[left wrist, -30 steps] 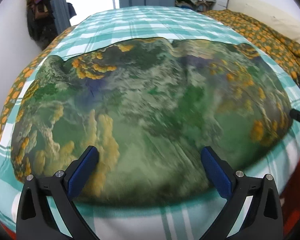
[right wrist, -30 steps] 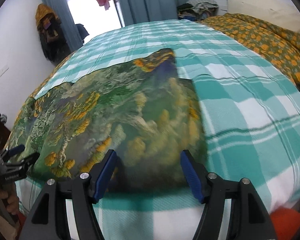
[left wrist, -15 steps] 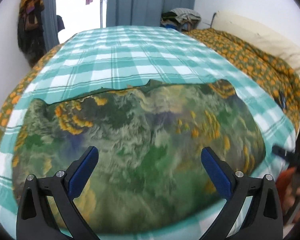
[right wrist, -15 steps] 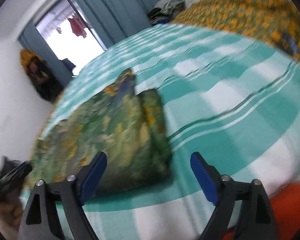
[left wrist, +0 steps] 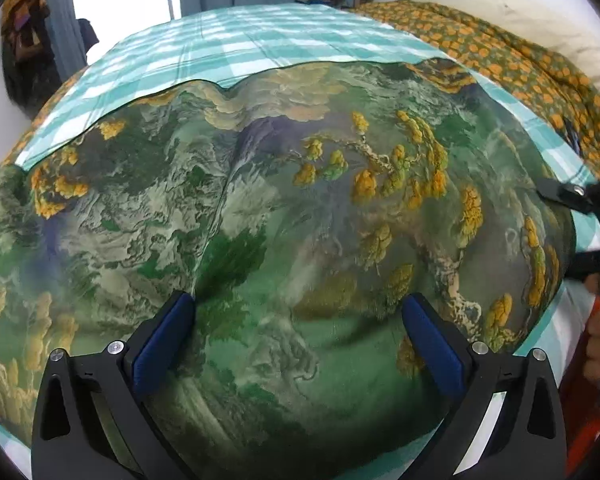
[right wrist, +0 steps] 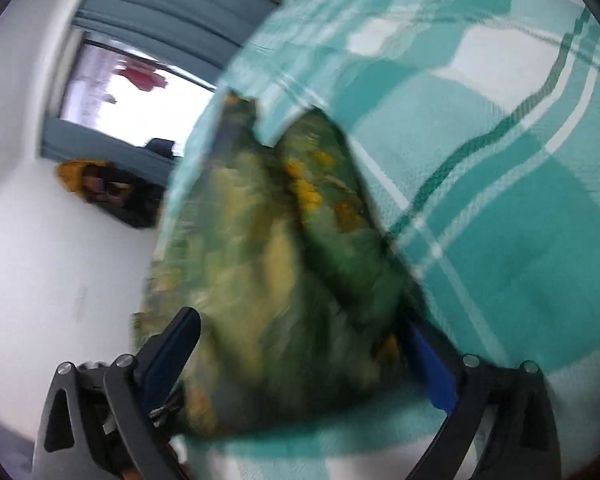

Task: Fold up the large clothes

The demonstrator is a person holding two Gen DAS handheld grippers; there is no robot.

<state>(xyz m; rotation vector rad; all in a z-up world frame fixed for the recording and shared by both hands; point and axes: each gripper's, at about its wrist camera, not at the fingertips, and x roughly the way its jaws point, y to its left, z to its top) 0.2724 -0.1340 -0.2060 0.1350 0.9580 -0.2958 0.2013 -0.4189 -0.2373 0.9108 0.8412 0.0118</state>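
So the big green garment [left wrist: 284, 216] with the yellow-orange landscape print is lying spread out on the bed, on top of the teal checked sheet [left wrist: 236, 44]. My left gripper [left wrist: 298, 336] hangs right over its near edge, fingers wide apart, not pinching anything. My right gripper [right wrist: 300, 356] is at the garment's end [right wrist: 276, 264], tilted over, fingers opening with bunched fabric between them, not clamped on it. Pretty blurry there though.
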